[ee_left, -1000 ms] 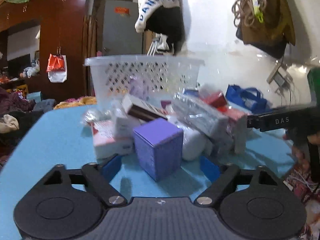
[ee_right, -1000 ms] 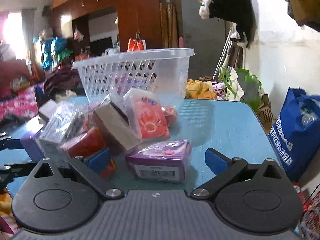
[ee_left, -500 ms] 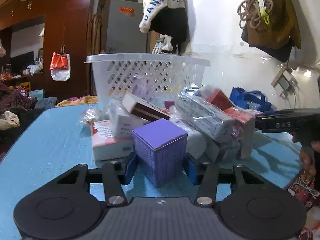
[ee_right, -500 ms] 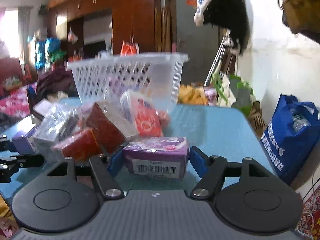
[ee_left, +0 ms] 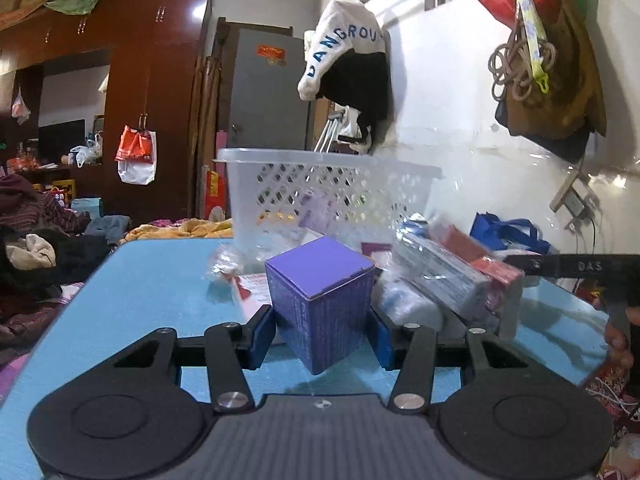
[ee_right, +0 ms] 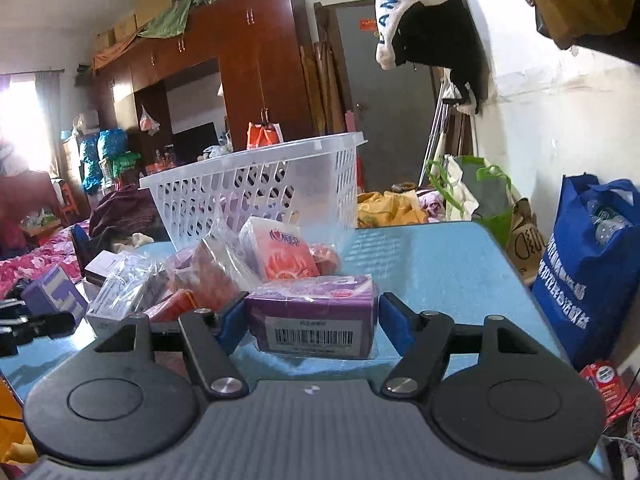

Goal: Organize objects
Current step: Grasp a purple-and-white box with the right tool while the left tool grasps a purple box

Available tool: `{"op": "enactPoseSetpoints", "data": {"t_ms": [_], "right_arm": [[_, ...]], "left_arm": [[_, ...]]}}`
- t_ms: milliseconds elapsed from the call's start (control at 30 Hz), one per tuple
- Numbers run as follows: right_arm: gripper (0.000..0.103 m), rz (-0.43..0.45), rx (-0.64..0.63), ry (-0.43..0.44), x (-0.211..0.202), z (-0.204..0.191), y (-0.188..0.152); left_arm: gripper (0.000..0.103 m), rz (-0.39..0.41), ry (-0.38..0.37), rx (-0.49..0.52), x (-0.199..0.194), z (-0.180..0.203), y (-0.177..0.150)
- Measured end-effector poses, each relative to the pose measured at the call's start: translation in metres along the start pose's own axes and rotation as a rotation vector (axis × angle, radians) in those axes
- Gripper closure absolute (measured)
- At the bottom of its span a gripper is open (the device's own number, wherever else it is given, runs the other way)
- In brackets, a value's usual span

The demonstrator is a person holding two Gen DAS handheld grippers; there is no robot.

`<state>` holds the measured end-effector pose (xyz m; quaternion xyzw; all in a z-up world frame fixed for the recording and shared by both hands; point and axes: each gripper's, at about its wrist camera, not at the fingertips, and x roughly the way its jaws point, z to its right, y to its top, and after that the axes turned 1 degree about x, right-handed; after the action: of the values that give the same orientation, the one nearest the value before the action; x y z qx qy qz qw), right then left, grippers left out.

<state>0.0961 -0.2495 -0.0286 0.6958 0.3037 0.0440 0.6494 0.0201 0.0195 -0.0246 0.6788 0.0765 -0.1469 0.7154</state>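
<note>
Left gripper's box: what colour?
Purple, best seen in the left wrist view.

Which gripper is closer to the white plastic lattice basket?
Hard to call. The left gripper, holding a purple box, and the right gripper both sit short of the basket, clutter between.

- A lived-in room of a home, used as bedroom and storeroom at once.
- A tall dark wooden wardrobe (ee_right: 256,60) fills one wall, with cardboard boxes (ee_right: 156,2) and green cloth piled on top.
- Clothes and bedding (ee_left: 44,236) lie in heaps beside the blue table (ee_left: 152,280).
- A white hooded garment (ee_left: 344,56) hangs on the white wall, as does a brown bag (ee_left: 560,92) with rope.
- Shopping bags (ee_right: 588,268) stand on the floor; a grey door (ee_left: 264,92) is at the back.
- A white plastic laundry-style basket (ee_right: 260,188) and small household packets sit on the table.
</note>
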Motion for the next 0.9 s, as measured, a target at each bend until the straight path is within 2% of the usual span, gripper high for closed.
{"op": "enactPoseSetpoints", "data": {"t_ms": [533, 767, 900], "right_arm": [[0.031, 0.052, 0.034, 0.019, -0.013, 0.007, 0.012], [0.031, 0.082, -0.037, 0.041, -0.014, -0.008, 0.02], [0.031, 0.098, -0.062, 0.053, -0.014, -0.014, 0.029]], "left_arm": [[0.049, 0.024, 0.019, -0.027, -0.004, -0.017, 0.008], [0.049, 0.045, 0.015, -0.012, -0.004, -0.02, 0.025], [0.049, 0.059, -0.006, -0.047, -0.002, -0.032, 0.043]]}}
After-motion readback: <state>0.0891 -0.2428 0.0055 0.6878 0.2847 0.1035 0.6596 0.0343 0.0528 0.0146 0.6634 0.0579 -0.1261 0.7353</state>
